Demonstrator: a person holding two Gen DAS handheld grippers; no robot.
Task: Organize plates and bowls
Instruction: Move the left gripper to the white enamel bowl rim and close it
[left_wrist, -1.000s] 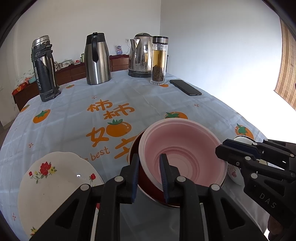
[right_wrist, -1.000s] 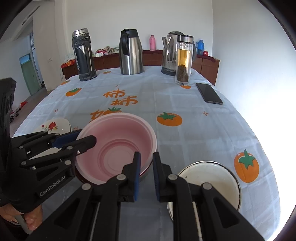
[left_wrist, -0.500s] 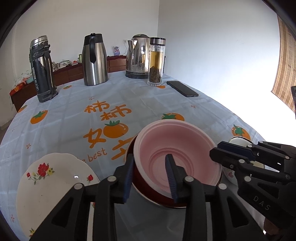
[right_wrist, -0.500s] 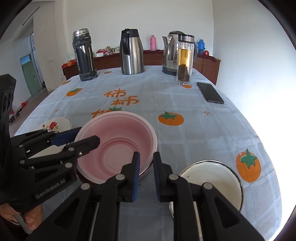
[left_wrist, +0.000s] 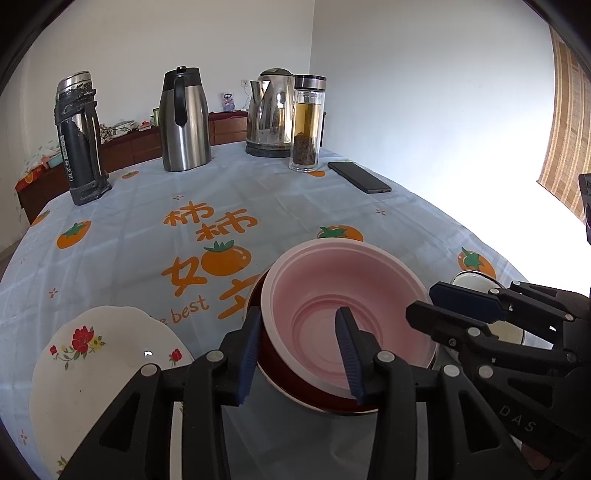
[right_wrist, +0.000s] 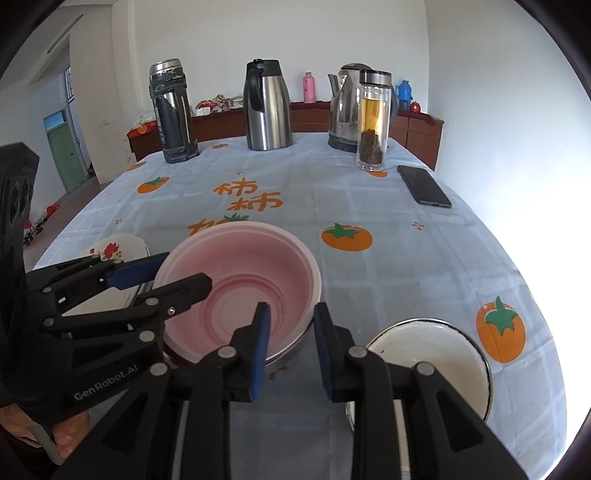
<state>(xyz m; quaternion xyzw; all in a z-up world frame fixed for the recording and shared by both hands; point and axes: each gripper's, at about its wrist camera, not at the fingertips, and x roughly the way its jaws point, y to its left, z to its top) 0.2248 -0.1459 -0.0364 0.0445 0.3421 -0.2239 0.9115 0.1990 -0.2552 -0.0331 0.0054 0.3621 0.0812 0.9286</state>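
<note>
We note the pink bowl (left_wrist: 347, 314) nested inside a dark red bowl (left_wrist: 295, 376), the pair standing near the front edge of the table (left_wrist: 155, 206) on its persimmon-print cloth.

Left gripper (left_wrist: 299, 354): jaws spread. Its blue-padded fingers (left_wrist: 347, 354) straddle the near-left wall of the pink bowl, one finger outside the rim, the other over the bowl's interior. We cannot tell whether either pad touches the wall.

Right gripper (right_wrist: 290, 349): jaws parted by a moderate gap and gripping nothing. In the right wrist view its fingertips sit at the near-right rim of the pink bowl, one finger over the interior, one just outside; contact is unclear.

A white enamel bowl (right_wrist: 428, 365) with a dark rim stands just right of the nested pair, near the front. A floral plate (left_wrist: 103, 376) lies to the left of the pair, also near the front.

Far side of the table, left to right: a dark thermos (left_wrist: 79, 136), a steel carafe (left_wrist: 184, 120), an electric kettle (left_wrist: 271, 112) and a glass tea bottle (left_wrist: 307, 123). A black phone (left_wrist: 359, 177) lies flat to the right of the bottle.
</note>
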